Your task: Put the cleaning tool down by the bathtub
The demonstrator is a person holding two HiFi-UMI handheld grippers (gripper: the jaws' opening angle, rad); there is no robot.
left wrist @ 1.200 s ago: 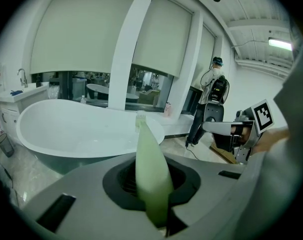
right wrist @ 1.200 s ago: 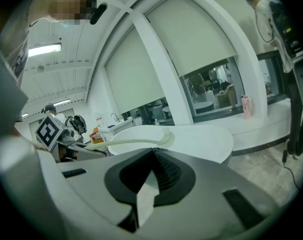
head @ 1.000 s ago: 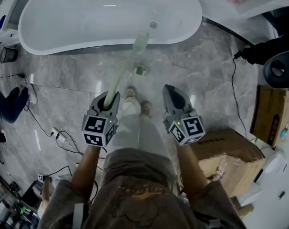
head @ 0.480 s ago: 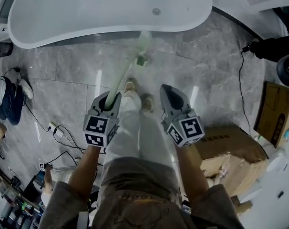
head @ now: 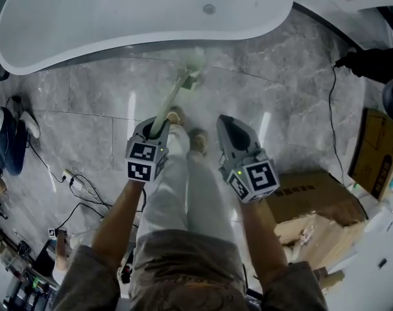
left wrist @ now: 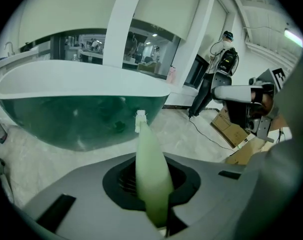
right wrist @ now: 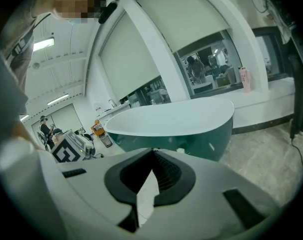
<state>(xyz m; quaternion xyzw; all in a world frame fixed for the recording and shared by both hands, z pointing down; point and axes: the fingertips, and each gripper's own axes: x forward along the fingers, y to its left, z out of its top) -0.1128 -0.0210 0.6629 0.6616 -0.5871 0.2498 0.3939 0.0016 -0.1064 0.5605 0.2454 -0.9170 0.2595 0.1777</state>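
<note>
left gripper [head: 152, 129] is clamped on the handle of the pale green brush [head: 174, 97]. the handle runs out between its jaws toward the tub [head: 119, 47]. right gripper [head: 230, 128] has its jaws closed together with nothing in them, hanging on the near side of the tub, to the right of the brush.

change since a second ago: both grippers have come down. the brush head used to overlap the tub rim in the head view. now it shows against the floor, just in front of the tub's outer wall, roughly below the drain. in the left gripper view the tub wall fills the view behind the bristle tip, so the tip sits low beside the tub, not over it. can't tell if the head touches the floor yet.

what it means: the tool is out of the tub and almost at its drop spot, and the step looks like the final lowering. left to do, as i judge it, is to lay the handle flat by the tub and then let go. risk: dropping it too early, so it clatters or rolls away from the tub. a box [head: 310, 196] sits well back from the tub, not in the way.
</note>
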